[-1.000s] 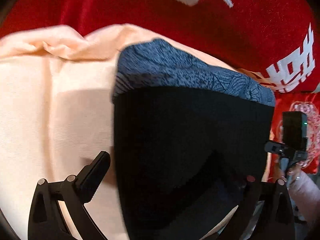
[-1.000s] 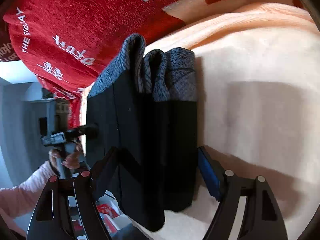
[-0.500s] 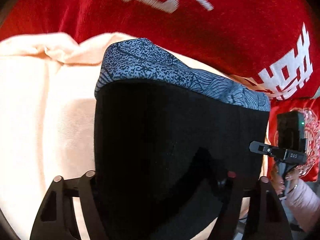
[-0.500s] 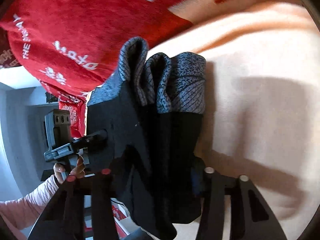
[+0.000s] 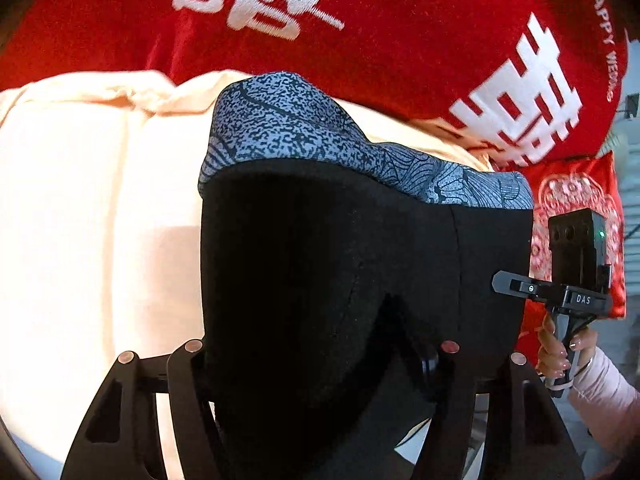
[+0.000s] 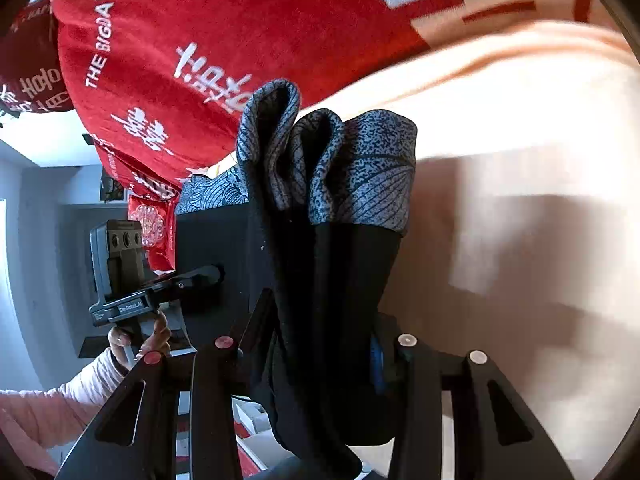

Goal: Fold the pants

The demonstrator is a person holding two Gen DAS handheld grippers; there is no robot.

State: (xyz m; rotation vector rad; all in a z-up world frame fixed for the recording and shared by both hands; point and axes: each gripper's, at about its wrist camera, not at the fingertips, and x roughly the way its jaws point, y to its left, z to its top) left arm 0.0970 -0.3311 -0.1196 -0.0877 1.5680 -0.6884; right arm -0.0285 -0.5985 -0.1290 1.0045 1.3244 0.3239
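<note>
The pants (image 5: pixel 340 264) are black with a grey-blue patterned waistband (image 5: pixel 320 136). They hang folded above a peach sheet. My left gripper (image 5: pixel 312 364) is shut on the black cloth, which hides its fingertips. In the right wrist view the pants (image 6: pixel 328 280) hang in bunched folds with the waistband (image 6: pixel 360 160) on top. My right gripper (image 6: pixel 316 352) is shut on the cloth too. Each gripper shows in the other's view, the right one (image 5: pixel 516 284) at the pants' right edge and the left one (image 6: pixel 208 274) at their left edge.
A peach sheet (image 5: pixel 88 220) covers the bed under the pants, also in the right wrist view (image 6: pixel 520 200). A red blanket with white characters (image 5: pixel 360 32) lies behind. A red patterned cushion (image 5: pixel 576 216) stands at the right. The room's grey floor (image 6: pixel 40 260) lies past the bed edge.
Both grippers have closed on the pants. The pants have lifted slightly and come closer to both cameras.
</note>
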